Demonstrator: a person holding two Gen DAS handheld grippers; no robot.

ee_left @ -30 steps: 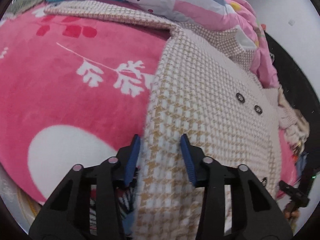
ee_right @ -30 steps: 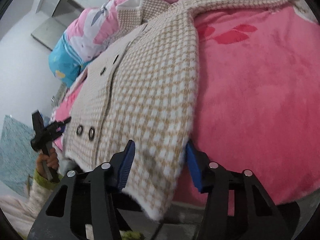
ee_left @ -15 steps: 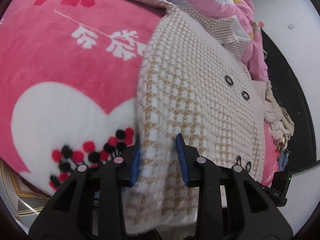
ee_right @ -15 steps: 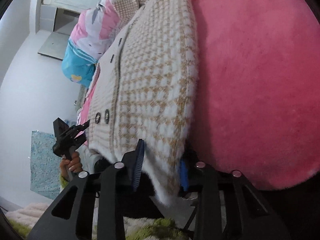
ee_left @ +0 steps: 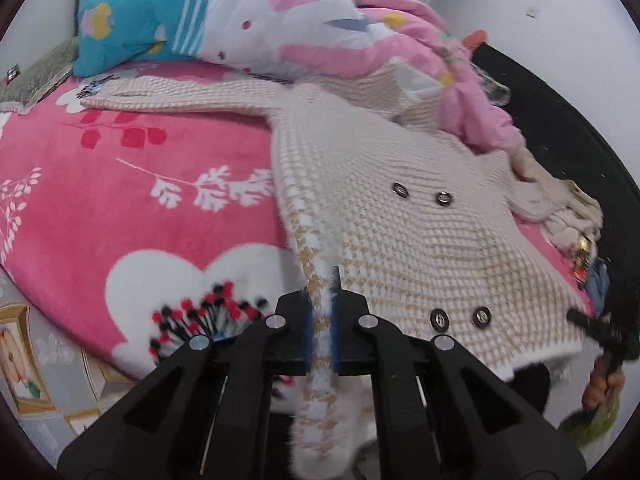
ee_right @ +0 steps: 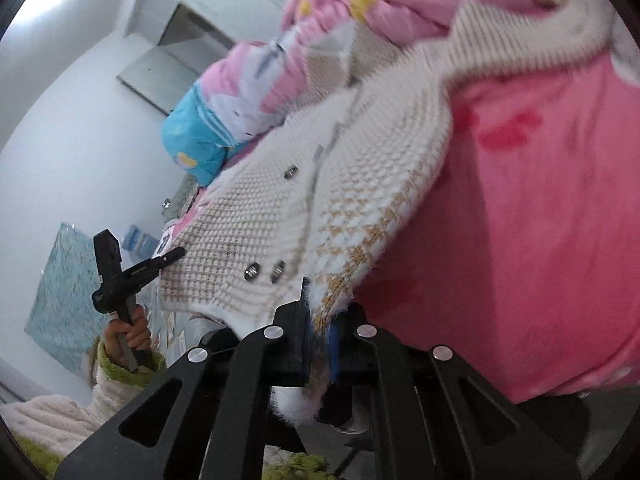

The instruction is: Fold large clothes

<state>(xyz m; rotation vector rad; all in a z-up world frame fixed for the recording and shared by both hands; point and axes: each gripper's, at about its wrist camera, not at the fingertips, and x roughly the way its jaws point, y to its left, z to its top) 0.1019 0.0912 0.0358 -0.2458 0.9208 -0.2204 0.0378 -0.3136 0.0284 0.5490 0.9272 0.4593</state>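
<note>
A cream and tan houndstooth coat (ee_left: pixel 400 216) with dark buttons lies spread on a pink blanket (ee_left: pixel 132 200), one sleeve stretched to the far left. My left gripper (ee_left: pixel 322 324) is shut on the coat's fluffy hem corner, which hangs down between the blue pads. In the right wrist view the same coat (ee_right: pixel 320 216) is lifted off the blanket (ee_right: pixel 540 240) at its near edge. There my right gripper (ee_right: pixel 318 338) is shut on the other hem corner.
A pile of pink, white and turquoise bedding (ee_left: pixel 248 28) sits behind the coat's collar. More crumpled cloth (ee_left: pixel 560 204) lies at the bed's right side. A person's hand (ee_right: pixel 132 330) in a green cuff holds the left gripper at the lower left of the right wrist view.
Both grippers have closed onto the coat's hem corners and risen, lifting the hem off the blanket. More of the bedding pile and far sleeve now shows in the left wrist view.
</note>
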